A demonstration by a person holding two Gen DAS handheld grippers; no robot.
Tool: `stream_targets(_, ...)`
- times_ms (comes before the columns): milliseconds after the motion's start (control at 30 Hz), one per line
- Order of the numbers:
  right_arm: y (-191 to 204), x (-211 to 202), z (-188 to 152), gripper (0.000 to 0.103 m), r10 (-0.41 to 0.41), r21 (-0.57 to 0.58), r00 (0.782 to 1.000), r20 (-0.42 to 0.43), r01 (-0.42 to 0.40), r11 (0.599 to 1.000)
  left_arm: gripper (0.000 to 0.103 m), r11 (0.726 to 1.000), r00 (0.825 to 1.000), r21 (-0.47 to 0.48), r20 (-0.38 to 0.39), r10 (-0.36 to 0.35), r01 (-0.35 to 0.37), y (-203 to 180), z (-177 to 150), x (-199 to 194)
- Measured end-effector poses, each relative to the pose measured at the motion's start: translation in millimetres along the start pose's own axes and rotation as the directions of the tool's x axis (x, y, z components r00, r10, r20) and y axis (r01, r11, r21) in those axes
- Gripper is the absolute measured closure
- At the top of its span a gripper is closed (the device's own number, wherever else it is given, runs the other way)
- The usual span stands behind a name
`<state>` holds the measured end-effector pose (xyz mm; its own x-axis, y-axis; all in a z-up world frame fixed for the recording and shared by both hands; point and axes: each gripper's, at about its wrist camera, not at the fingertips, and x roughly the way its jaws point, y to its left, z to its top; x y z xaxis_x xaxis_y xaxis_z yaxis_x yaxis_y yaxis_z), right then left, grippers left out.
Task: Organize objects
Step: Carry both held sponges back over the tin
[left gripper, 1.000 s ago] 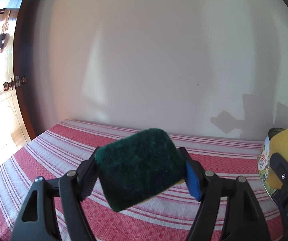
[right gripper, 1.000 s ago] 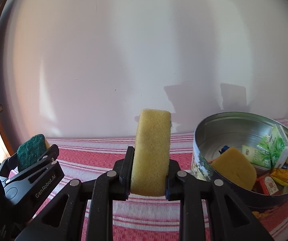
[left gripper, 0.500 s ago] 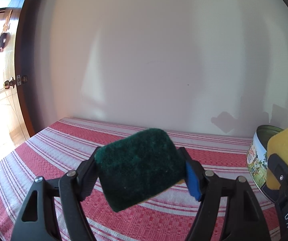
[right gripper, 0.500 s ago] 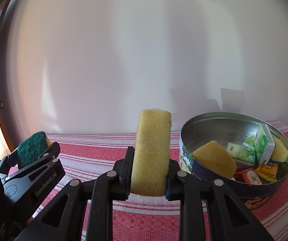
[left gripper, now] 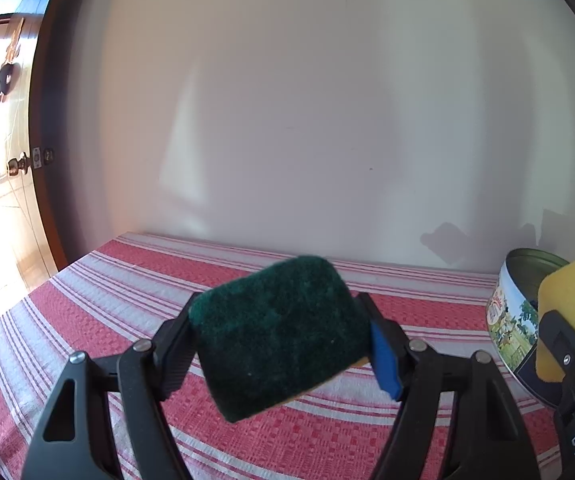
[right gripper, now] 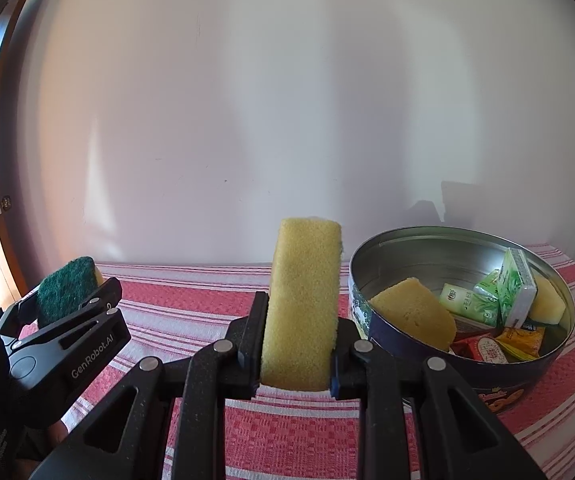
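Red-and-white striped cloth (left gripper: 107,320) runs back to a plain white wall; lower centre of the left wrist view, the left gripper (left gripper: 283,340) clamps a green scouring sponge (left gripper: 279,336) clear of the cloth. Open cloth lies at left; a round tin (left gripper: 511,320) stands at the right edge.

Right wrist view: the right gripper (right gripper: 299,344) pinches a yellow sponge (right gripper: 303,304) upright at centre. "GenRobot.AI" marks the other gripper at lower left. At right the tin holds sponges and packets.
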<state>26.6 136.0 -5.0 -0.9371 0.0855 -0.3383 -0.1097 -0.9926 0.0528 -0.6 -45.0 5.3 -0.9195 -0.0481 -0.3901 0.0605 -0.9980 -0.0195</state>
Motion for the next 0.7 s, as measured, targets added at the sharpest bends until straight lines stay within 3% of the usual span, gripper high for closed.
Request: stream_targets(700, -8, -30, -11, 0.077, 0.011, -0.042, 1.000, 0.010, -0.011, 0.999, 0.029, 1.000, 1.000, 0.031, 0.018, 0.001, -0.002, -22, -8, -17)
